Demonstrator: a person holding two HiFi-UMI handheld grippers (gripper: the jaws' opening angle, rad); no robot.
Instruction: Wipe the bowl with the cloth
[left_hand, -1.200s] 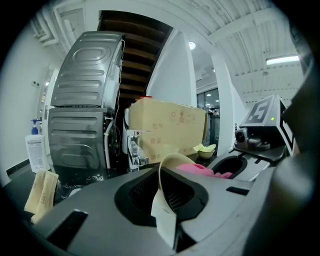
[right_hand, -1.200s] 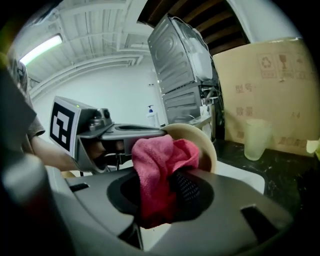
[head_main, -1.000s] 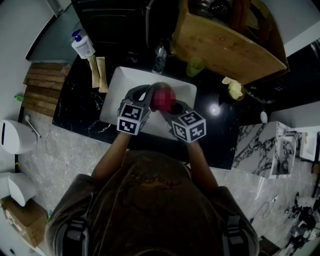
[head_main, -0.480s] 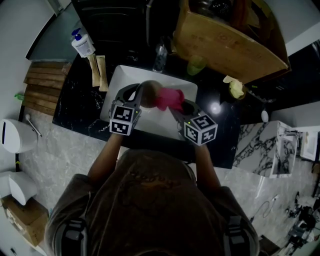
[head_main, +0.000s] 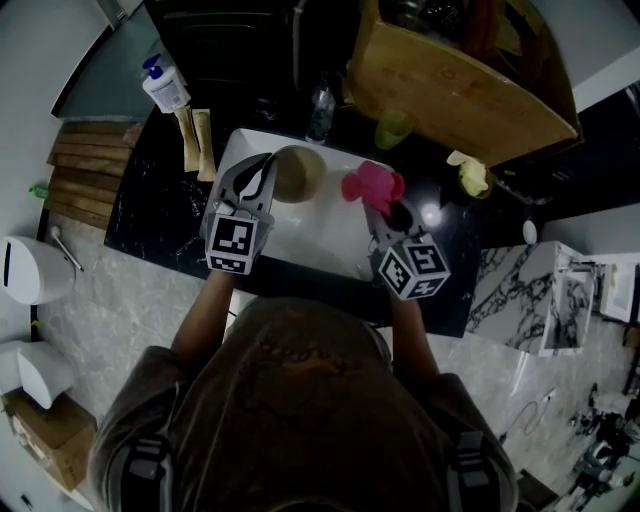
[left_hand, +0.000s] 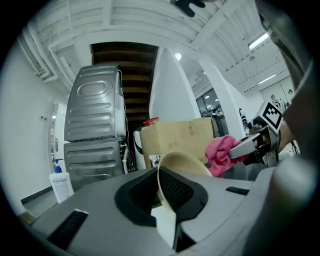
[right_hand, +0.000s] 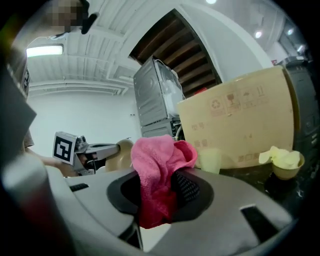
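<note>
Head view and both gripper views, over a white basin (head_main: 335, 245) set in a dark counter (head_main: 160, 225). The left gripper (head_main: 266, 168) has its fingers closed on the rim of the beige bowl (left_hand: 184, 161), which stands tilted on edge between them and reaches out beyond their tips. The right gripper (head_main: 377, 208) has its fingers clamped on the pink cloth (right_hand: 157, 165), bunched between the pads and spilling above the tips. Bowl and cloth lie near each other but apart, both above the basin. Past the right fingers stands a cardboard box (right_hand: 240, 125) (printed handling symbols show, the lettering too small to read) with a pale green cup (right_hand: 210, 160) before it. Beyond the left fingers, a pump bottle (head_main: 165, 90) carries an unreadable label.
</note>
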